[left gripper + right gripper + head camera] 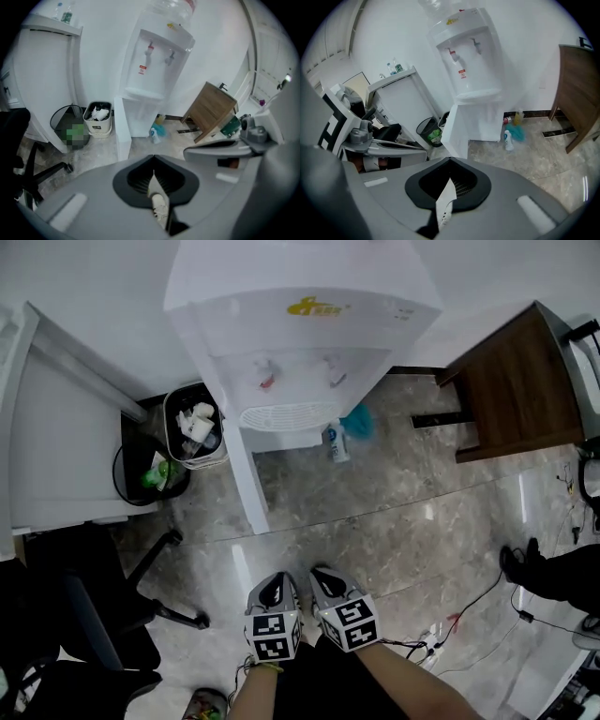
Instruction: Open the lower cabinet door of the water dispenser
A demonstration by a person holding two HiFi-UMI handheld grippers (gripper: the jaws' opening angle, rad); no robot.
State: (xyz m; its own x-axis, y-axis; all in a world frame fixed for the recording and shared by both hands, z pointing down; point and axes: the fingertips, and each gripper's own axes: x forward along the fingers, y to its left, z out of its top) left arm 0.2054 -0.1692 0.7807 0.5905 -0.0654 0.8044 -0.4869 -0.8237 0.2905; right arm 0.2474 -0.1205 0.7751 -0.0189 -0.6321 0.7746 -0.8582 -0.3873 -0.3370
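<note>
The white water dispenser (pixel 300 306) stands against the far wall. Its lower cabinet door (pixel 248 479) is swung out toward me, edge-on, over the grey marbled floor. My left gripper (pixel 275 582) and right gripper (pixel 325 576) are side by side near the bottom of the head view, well short of the door and touching nothing. Both have their jaws together and nothing between them. The left gripper view shows the open door (pixel 123 126) beyond the gripper's closed tips (pixel 154 187). The right gripper view shows the door (pixel 457 131) under the dispenser (pixel 471 56), past its closed tips (pixel 446 197).
A full white bin (pixel 195 425) and a black wire bin (pixel 150 470) stand left of the dispenser, beside a white cabinet (pixel 56 437). A spray bottle (pixel 337 442) and teal cloth (pixel 358 420) lie beside its base. A wooden table (pixel 520 390) stands right, an office chair (pixel 103 615) left, and cables (pixel 431 643) lie by my feet.
</note>
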